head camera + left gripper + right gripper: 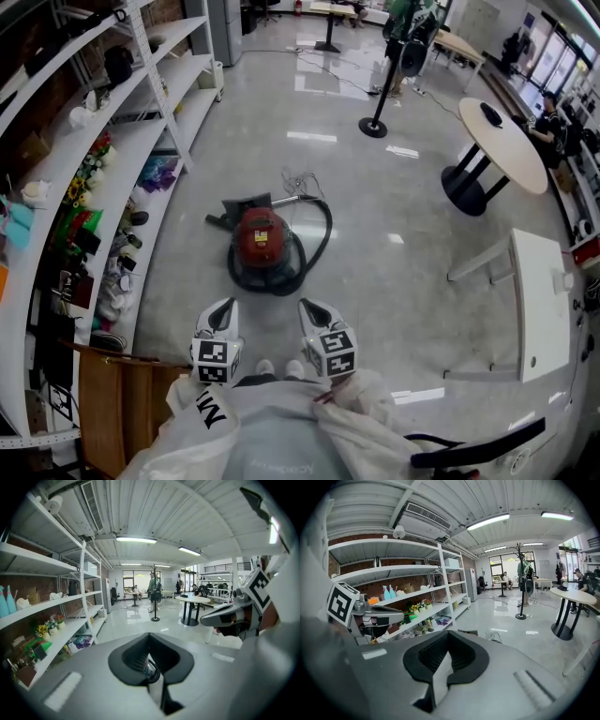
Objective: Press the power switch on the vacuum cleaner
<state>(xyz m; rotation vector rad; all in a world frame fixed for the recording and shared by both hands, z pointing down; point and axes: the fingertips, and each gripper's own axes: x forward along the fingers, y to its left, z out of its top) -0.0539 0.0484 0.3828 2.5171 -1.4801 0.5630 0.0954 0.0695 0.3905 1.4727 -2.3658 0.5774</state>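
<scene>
- The left gripper [150, 635] is holding its dark padded fingers [125, 657] tip to tip, with nothing clamped between them.
- The right gripper [449, 634] is doing the same: its fingers [426, 656] are meeting at the front and carrying nothing.
- In the head view both grippers are hovering side by side, close to the person's body and pointing forward over the glossy floor [394, 234], well apart from any object.
- The vacuum cleaner [261, 236], a red canister, is sitting on the floor ahead of the grippers, nearer the left one's line, with its black hose [324, 228] looping round its right side.
- The power switch is too small to make out from here; it is probably lying somewhere on the canister's top.
- Judging by its look, the canister is hard-shelled and fairly heavy, but it is likely resting on wheels, so a sideways shove could be sending it rolling.
- A press straight down with one pair of closed tips seems the safest touch; no grasp of the body looks needed.
- If steadying is wanted, the rigid top of the shell is offering a better place than the hose, which would be flexing and slipping away.
- Metal shelving [112, 159] is running along the left, and a round table [506, 141] is standing far off to the right.
</scene>
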